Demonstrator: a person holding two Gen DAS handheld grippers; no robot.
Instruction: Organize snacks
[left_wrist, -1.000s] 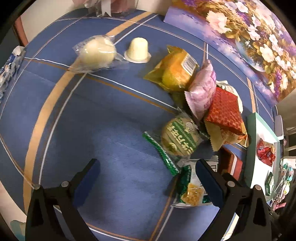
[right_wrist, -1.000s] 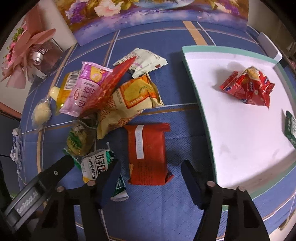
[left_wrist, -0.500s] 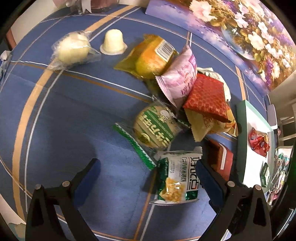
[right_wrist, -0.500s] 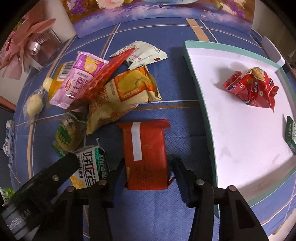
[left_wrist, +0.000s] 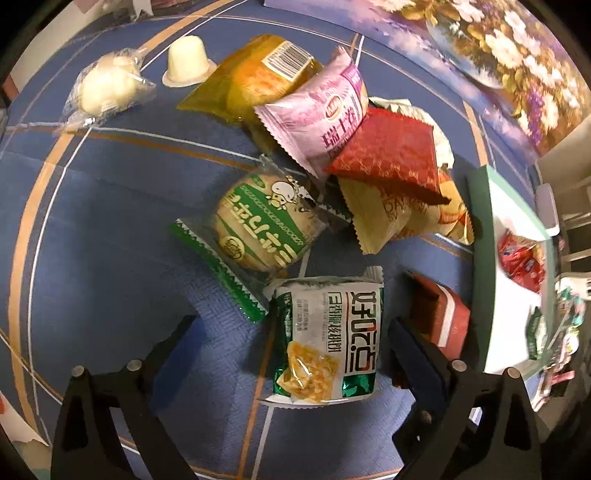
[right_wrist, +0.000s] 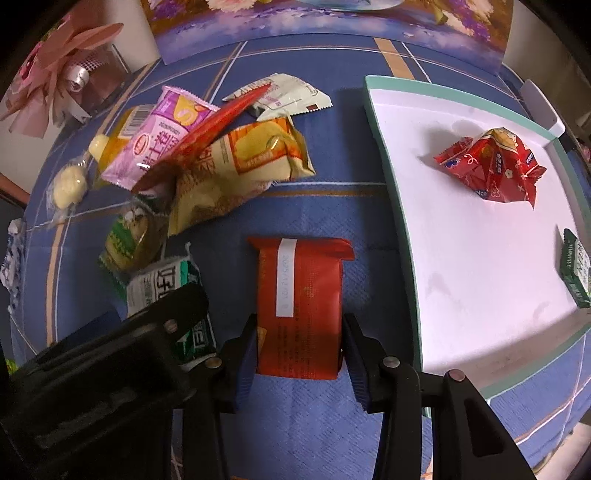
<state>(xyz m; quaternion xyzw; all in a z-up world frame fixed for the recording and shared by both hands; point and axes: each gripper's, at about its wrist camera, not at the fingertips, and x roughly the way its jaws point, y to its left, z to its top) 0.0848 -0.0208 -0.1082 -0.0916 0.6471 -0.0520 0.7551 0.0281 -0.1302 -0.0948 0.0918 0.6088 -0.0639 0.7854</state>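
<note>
A pile of snack packets lies on a blue tablecloth. My left gripper (left_wrist: 291, 328) is open, its fingers on either side of a white-and-green packet (left_wrist: 328, 336). My right gripper (right_wrist: 299, 343) has closed on the near end of a flat red packet (right_wrist: 301, 291), both pads touching its sides; the packet lies on the cloth. The red packet also shows in the left wrist view (left_wrist: 441, 317). A round green-and-white packet (left_wrist: 262, 225), a pink packet (left_wrist: 321, 118), a dark red packet (left_wrist: 388, 155) and a yellow packet (right_wrist: 236, 166) lie behind.
A white tray with a green rim (right_wrist: 391, 155) stands to the right, holding a crumpled red packet (right_wrist: 491, 166) and a green packet (right_wrist: 576, 266). A jelly cup (left_wrist: 186, 61) and a wrapped white ball (left_wrist: 105, 86) lie far left. A flower painting (right_wrist: 332, 22) stands behind.
My left gripper has moved forward until the white-and-green packet lies between its fingers. My right gripper has moved onto the red packet and its fingers have narrowed onto its sides.
</note>
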